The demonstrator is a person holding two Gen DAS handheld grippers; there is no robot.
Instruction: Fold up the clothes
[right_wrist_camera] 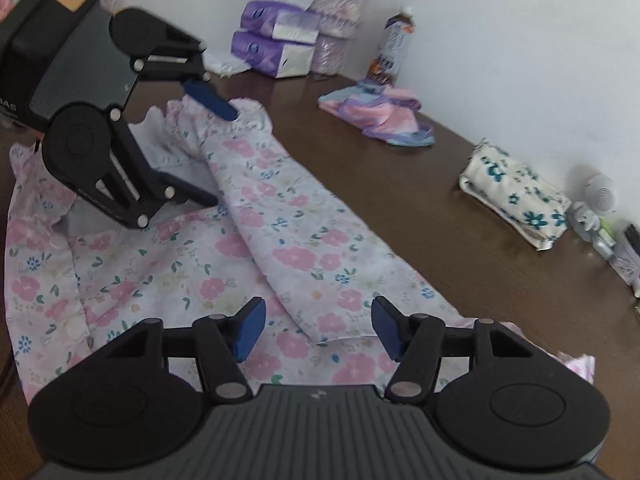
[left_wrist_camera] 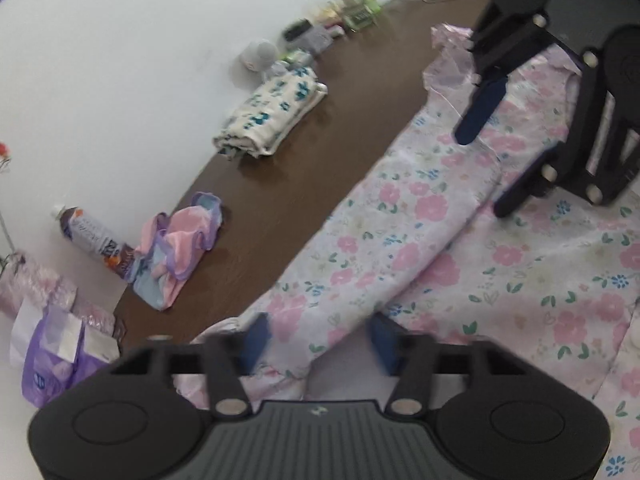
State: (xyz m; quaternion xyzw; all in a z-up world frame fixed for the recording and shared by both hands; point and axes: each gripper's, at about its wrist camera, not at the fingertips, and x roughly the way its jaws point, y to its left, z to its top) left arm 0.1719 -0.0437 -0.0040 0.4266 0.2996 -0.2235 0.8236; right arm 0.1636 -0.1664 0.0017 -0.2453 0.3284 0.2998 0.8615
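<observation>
A white garment with pink and blue flowers lies spread on the brown table. One long sleeve is laid slantwise over its body. My left gripper is open, its fingers either side of the sleeve's ruffled cuff. My right gripper is open too, hovering over the sleeve's upper end near the shoulder. Neither one pinches cloth.
Along the wall lie a folded white cloth with blue flowers, a crumpled pink and purple cloth, a bottle, purple tissue packs and small clutter. A black box stands behind the left gripper.
</observation>
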